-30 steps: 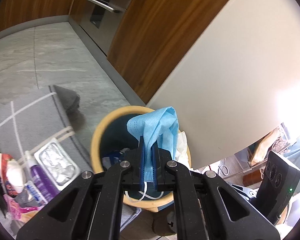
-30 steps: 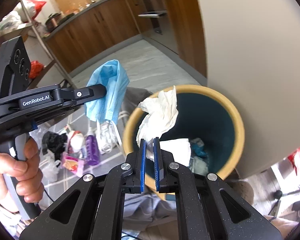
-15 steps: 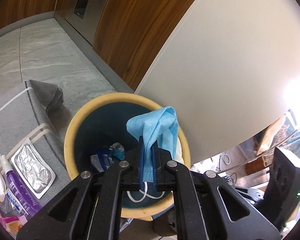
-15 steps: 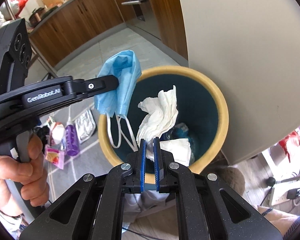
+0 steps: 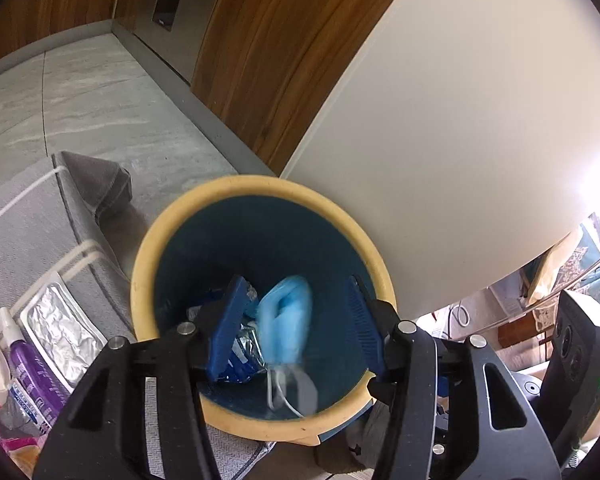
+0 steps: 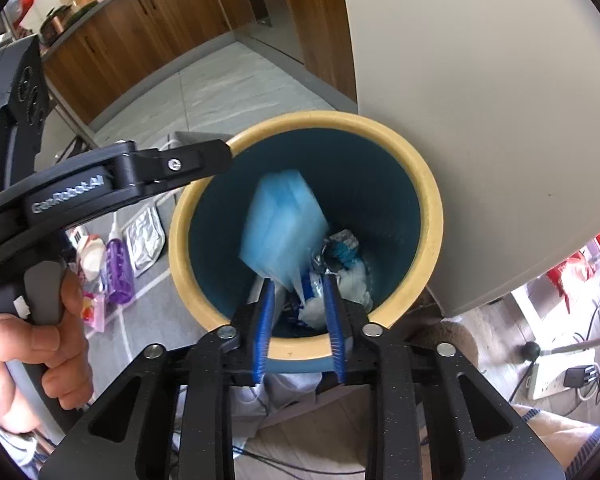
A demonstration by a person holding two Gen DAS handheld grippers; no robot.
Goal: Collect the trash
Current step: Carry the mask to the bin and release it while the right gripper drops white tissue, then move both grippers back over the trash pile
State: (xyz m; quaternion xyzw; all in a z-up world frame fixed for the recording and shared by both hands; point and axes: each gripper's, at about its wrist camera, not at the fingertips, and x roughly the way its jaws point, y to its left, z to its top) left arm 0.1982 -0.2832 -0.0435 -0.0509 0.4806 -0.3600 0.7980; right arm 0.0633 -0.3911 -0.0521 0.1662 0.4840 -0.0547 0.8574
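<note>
Left gripper [image 5: 296,320]: our jaws spread, just opened, nothing pinched. Blue face mask [image 5: 286,320]: blurred, loose inside the yellow-rimmed bin [image 5: 172,220]. Right gripper [image 6: 300,312]: our jaws parted, just opened, empty, above the bin; white tissue [image 6: 316,308] lies inside it.

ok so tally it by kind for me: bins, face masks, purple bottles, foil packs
bin: 1
blue face mask: 1
purple bottle: 1
foil pack: 1
total: 4
</note>
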